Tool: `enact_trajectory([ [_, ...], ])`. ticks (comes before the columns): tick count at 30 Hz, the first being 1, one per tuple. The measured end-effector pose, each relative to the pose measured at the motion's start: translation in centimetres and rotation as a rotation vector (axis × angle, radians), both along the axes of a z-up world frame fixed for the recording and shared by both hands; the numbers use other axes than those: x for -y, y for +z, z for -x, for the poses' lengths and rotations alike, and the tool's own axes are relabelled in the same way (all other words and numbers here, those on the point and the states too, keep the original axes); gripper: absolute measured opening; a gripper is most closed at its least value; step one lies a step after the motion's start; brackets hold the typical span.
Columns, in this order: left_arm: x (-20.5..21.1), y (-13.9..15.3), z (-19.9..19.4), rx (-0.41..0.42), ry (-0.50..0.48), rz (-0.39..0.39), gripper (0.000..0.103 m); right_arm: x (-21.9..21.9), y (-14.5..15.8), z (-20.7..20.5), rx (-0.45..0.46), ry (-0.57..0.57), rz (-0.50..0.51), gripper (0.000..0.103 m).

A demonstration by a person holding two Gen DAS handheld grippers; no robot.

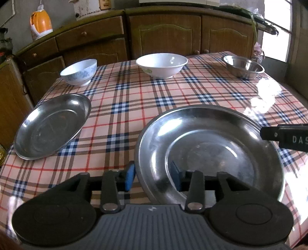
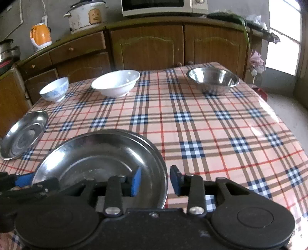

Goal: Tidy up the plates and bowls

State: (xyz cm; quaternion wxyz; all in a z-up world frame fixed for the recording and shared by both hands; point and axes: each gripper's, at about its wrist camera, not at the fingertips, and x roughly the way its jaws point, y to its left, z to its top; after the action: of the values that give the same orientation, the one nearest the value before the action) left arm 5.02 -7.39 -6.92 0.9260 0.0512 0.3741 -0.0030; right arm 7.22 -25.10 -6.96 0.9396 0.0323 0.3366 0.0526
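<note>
A large steel plate (image 1: 211, 150) (image 2: 100, 153) lies at the near edge of the checked table; a second rim seems to show under it at its far side. My left gripper (image 1: 152, 177) is open and straddles the plate's left rim, its blue pads (image 1: 130, 177) clear of the metal. My right gripper (image 2: 155, 180) is open astride the right rim. A smaller steel plate (image 1: 52, 127) (image 2: 23, 134) lies to the left. Along the far edge stand a blue-patterned bowl (image 1: 79, 72) (image 2: 54, 91), a white bowl (image 1: 161, 65) (image 2: 115, 82) and a steel bowl (image 1: 243, 67) (image 2: 212, 79).
The checked tablecloth (image 2: 192, 123) covers the table, which drops off at the right and near edges. Wooden cabinets (image 2: 150, 46) run behind it, carrying an orange kettle (image 2: 40, 35), a rice cooker (image 2: 88, 16) and a microwave (image 2: 163, 6). A bright window (image 2: 283, 36) is at the right.
</note>
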Motion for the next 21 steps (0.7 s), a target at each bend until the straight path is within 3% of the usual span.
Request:
enact_trajectory([
  [5,-0.2,0.9,0.3,0.026,-0.007,0.022,0.053,0.3,1.0,0.5,0.020,-0.005,-0.016,0.046],
  [21,-2.1,3.7,0.6,0.008,0.063,0.066,0.061,-1.6,3.9,1.4,0.066,0.072,-0.061,0.065],
])
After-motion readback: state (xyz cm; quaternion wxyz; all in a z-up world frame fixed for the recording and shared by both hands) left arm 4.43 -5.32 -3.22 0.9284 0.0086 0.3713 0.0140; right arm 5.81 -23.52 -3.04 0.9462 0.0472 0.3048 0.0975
